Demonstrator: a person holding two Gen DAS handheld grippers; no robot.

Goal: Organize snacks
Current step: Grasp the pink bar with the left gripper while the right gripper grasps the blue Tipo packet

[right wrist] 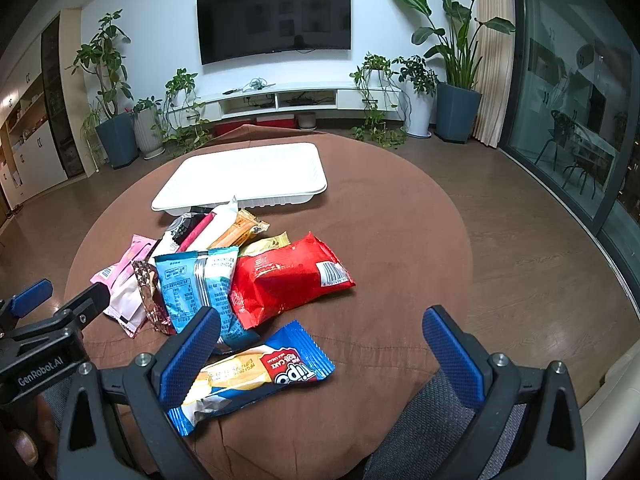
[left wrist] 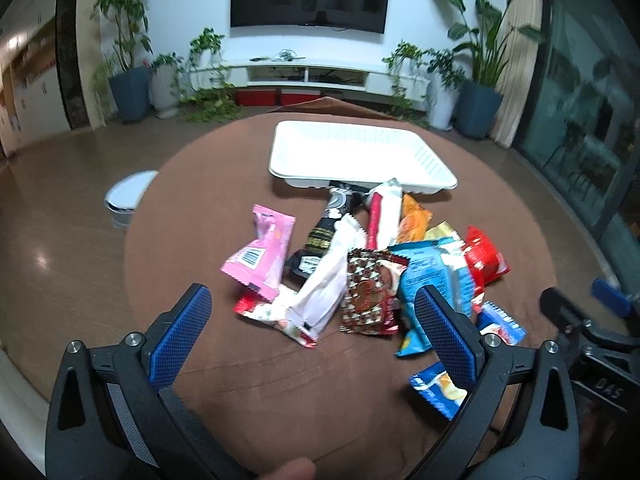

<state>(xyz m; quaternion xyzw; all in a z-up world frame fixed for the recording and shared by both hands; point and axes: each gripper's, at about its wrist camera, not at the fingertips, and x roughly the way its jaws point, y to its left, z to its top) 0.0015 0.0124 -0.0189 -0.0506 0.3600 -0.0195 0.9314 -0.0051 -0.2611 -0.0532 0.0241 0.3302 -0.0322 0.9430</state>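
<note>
A pile of snack packets lies on a round brown-covered table (left wrist: 240,392), in front of an empty white tray (left wrist: 360,156) (right wrist: 244,176). In the left wrist view a pink packet (left wrist: 262,254), a long white packet (left wrist: 326,280), a brown patterned packet (left wrist: 370,292), a light-blue packet (left wrist: 434,276) and a red packet (left wrist: 486,256) show. My left gripper (left wrist: 312,312) hangs open just short of the white and brown packets. My right gripper (right wrist: 320,332) is open above a blue Tipo roll-cake packet (right wrist: 256,372), with the red packet (right wrist: 288,276) ahead.
A small white bin (left wrist: 128,196) stands on the floor left of the table. Beyond the table are a TV wall, a low white cabinet (right wrist: 280,100) and potted plants. Glass doors run along the right. The left gripper's body (right wrist: 44,340) shows at the right view's left edge.
</note>
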